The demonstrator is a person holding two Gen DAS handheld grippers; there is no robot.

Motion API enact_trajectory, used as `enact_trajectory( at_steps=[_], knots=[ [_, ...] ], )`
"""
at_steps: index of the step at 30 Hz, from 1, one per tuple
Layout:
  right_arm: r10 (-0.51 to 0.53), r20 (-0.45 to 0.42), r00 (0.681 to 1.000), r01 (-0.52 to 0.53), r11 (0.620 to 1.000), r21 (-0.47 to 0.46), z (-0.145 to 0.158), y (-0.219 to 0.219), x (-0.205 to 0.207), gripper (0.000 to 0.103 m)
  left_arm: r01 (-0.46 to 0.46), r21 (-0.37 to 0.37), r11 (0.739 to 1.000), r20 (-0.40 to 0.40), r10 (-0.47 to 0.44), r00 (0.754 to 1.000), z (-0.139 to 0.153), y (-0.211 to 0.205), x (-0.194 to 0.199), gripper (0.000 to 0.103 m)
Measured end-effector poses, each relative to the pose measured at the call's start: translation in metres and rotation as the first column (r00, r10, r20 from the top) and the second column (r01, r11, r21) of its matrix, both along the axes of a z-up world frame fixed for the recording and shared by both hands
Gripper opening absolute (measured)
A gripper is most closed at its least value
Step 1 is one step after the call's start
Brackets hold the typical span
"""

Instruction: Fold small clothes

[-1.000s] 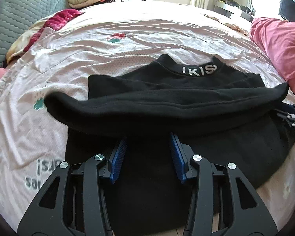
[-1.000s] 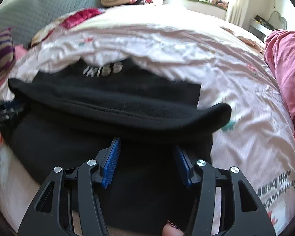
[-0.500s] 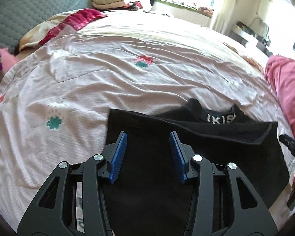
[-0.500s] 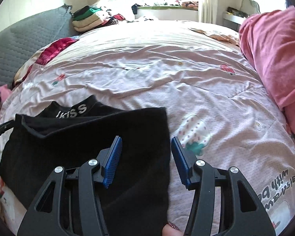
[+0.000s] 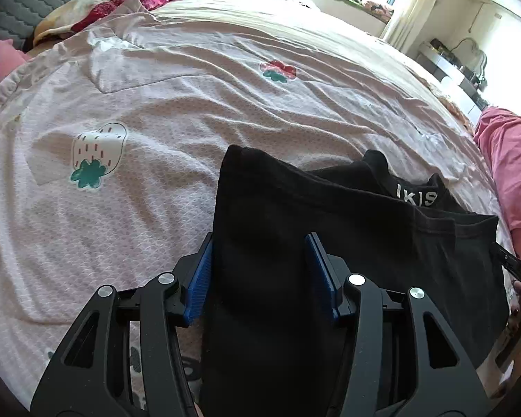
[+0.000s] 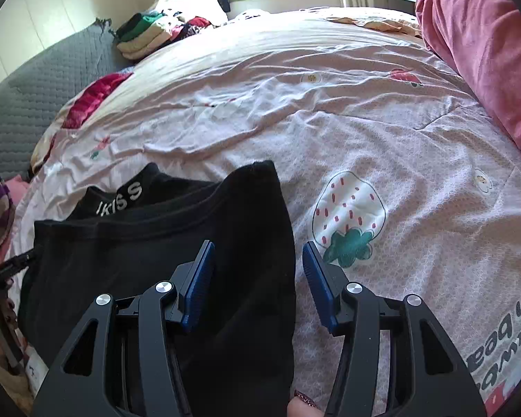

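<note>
Black folded fabric garment with white-lettered collar is laid on the pink strawberry-print bedsheet, at its near edge; left gripper is spread wide over the garment's left edge, nothing gripped; right gripper likewise parted over its right edge, nothing held.

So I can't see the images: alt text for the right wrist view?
An open right gripper hovers over the right edge of a folded black garment lying on a pink quilt with strawberry prints.
</note>
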State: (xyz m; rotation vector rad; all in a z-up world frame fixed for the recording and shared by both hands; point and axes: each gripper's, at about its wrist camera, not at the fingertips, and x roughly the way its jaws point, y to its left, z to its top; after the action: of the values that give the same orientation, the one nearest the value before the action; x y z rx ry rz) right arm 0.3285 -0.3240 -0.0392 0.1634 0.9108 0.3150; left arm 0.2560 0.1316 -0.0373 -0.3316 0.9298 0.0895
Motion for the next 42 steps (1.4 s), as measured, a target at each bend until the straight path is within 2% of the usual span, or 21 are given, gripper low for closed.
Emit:
enact_trajectory(
  at_steps=[1,2,3,4,7,12,16,21,27,31,36,38,40,42],
  knots=[
    [0.002,0.007,1.000,-0.002,1.000,0.012,0.001,-0.001,0.000,0.032,-0.001,-0.009,1.000,0.008,0.001,1.000,-0.001,0.001,0.000,0.032],
    [0.003,0.011,1.000,-0.003,1.000,0.018,0.002,-0.001,0.000,0.024,0.002,-0.027,1.000,0.018,-0.002,1.000,-0.001,0.001,0.000,0.019],
    [0.009,0.017,1.000,-0.010,0.999,0.032,0.003,-0.002,0.000,0.020,0.000,-0.031,1.000,0.026,0.001,1.000,0.000,0.002,0.000,0.013],
    [0.016,0.021,1.000,-0.017,0.999,0.041,0.004,-0.002,0.000,0.011,-0.001,-0.030,1.000,0.040,0.002,0.999,0.003,0.001,-0.001,0.011],
    [0.009,0.061,0.998,-0.012,0.998,0.061,0.013,-0.003,-0.003,0.010,0.002,-0.018,1.000,0.096,0.000,0.995,0.016,0.000,-0.007,0.007],
    [-0.046,0.149,0.988,0.028,0.993,0.117,0.034,-0.015,-0.003,0.010,-0.024,-0.072,0.997,0.211,0.039,0.977,0.040,0.011,-0.015,0.004],
    [-0.050,0.151,0.987,0.038,0.995,0.087,0.027,-0.013,0.002,0.010,-0.031,-0.044,0.999,0.195,0.039,0.980,0.036,0.012,-0.004,0.004],
    [-0.074,0.078,0.994,0.074,0.997,0.005,0.002,-0.004,0.009,0.010,-0.060,0.013,0.998,0.114,0.058,0.992,0.015,0.008,0.003,0.004],
    [-0.097,0.066,0.993,0.101,0.992,-0.071,-0.006,0.001,0.009,0.013,-0.077,0.060,0.995,0.078,0.072,0.994,0.004,0.004,0.000,0.008],
    [-0.112,0.049,0.992,0.118,0.985,-0.125,-0.010,0.004,0.007,0.022,-0.087,0.075,0.993,0.070,0.082,0.994,0.005,0.004,-0.001,0.013],
    [-0.120,0.073,0.990,0.132,0.971,-0.199,-0.009,0.012,-0.001,0.033,-0.088,0.101,0.991,0.061,0.082,0.995,0.007,-0.001,-0.005,0.016],
    [-0.126,0.079,0.989,0.139,0.970,-0.201,-0.006,0.012,-0.004,0.040,-0.086,0.104,0.991,0.055,0.081,0.995,0.009,-0.003,-0.007,0.018],
    [-0.122,0.084,0.989,0.136,0.972,-0.191,-0.002,0.011,-0.008,0.045,-0.079,0.105,0.991,0.050,0.074,0.996,0.010,-0.005,-0.009,0.022],
    [-0.113,0.095,0.989,0.129,0.974,-0.187,0.004,0.011,-0.013,0.047,-0.073,0.106,0.992,0.053,0.068,0.996,0.012,-0.007,-0.012,0.032]
  ],
)
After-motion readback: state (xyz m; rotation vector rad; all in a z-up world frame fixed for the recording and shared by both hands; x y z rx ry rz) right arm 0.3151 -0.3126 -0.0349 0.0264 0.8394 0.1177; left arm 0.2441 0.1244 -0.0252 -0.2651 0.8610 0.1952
